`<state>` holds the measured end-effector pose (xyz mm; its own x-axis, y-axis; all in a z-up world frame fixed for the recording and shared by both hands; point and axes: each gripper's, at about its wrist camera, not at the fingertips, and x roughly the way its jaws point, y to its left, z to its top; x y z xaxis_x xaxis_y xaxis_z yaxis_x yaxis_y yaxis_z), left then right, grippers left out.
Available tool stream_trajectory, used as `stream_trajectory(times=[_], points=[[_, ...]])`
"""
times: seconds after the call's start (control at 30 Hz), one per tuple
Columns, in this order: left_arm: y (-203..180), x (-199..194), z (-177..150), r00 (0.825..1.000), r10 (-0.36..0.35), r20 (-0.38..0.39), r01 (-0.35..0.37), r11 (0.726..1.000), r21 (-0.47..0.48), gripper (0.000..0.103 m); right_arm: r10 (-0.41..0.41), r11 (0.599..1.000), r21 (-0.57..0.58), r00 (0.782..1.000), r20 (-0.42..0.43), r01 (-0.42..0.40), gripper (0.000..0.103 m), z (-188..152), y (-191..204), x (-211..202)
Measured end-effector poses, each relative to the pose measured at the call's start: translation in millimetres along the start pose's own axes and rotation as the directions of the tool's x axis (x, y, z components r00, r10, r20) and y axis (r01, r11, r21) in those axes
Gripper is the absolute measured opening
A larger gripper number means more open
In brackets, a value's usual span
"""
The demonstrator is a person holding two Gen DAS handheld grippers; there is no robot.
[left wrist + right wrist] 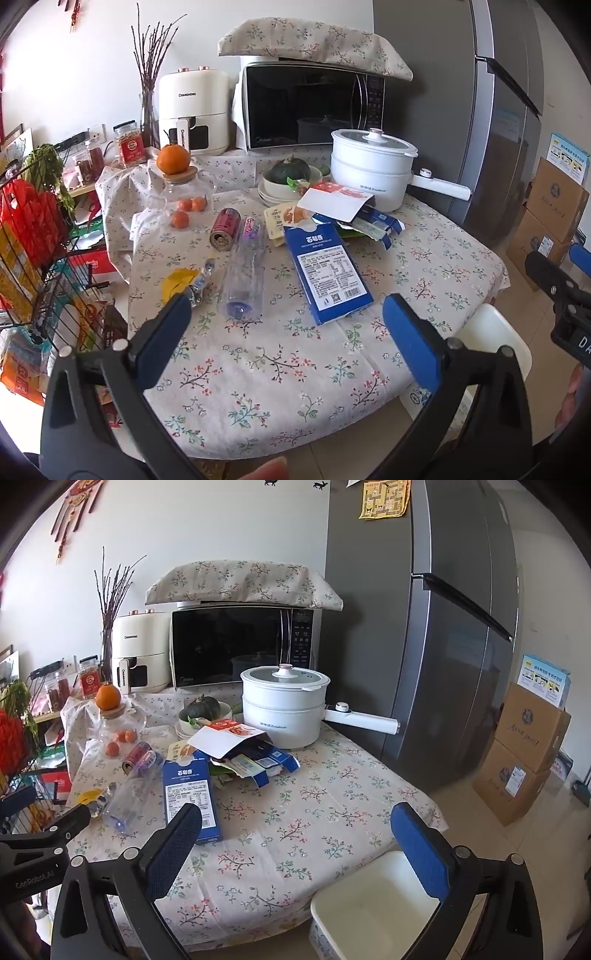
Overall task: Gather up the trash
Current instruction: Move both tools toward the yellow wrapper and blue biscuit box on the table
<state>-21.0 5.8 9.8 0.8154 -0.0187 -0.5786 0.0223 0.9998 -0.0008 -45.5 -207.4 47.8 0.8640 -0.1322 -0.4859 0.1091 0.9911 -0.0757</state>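
Observation:
Trash lies on the floral tablecloth: a flat blue carton, a clear plastic bottle on its side, a red can, a crumpled yellow and clear wrapper and a heap of torn packets. My left gripper hovers open over the near table edge, short of the bottle and carton. My right gripper is open too, with nothing between its fingers; the blue carton lies just beyond its left finger. A white bin stands below the table's near right edge.
A white electric pot, a bowl with a green squash, a glass jar with oranges, a microwave and an air fryer crowd the far side. A wire rack stands left, a fridge and cardboard boxes right.

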Motion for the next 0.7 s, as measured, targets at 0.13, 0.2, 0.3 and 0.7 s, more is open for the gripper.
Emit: stream_trajectory(times=[0.13, 0.2, 0.3, 0.7], points=[[1.0, 1.3, 0.4, 1.0, 0.004, -0.002, -0.004, 1.0, 0.0, 0.103, -0.001, 1.0, 0.0, 1.0, 0.002, 0.001, 0.103, -0.8, 0.0, 0.3], [1.4, 1.1, 0.4, 1.0, 0.003, -0.001, -0.003, 1.0, 0.0, 0.103, 0.0, 1.0, 0.0, 1.0, 0.003, 0.0, 0.103, -1.0, -0.2, 0.5], [1.3, 1.3, 0.7, 1.0, 0.003, -0.001, -0.003, 1.0, 0.0, 0.103, 0.0, 1.0, -0.001, 1.0, 0.004, 0.0, 0.103, -0.9, 0.4, 1.0], [3.9, 1.7, 1.3, 1.0, 0.008, -0.002, -0.008, 1.0, 0.002, 0.103, 0.002, 1.0, 0.004, 1.0, -0.003, -0.002, 0.103, 5.1, 0.2, -0.6]])
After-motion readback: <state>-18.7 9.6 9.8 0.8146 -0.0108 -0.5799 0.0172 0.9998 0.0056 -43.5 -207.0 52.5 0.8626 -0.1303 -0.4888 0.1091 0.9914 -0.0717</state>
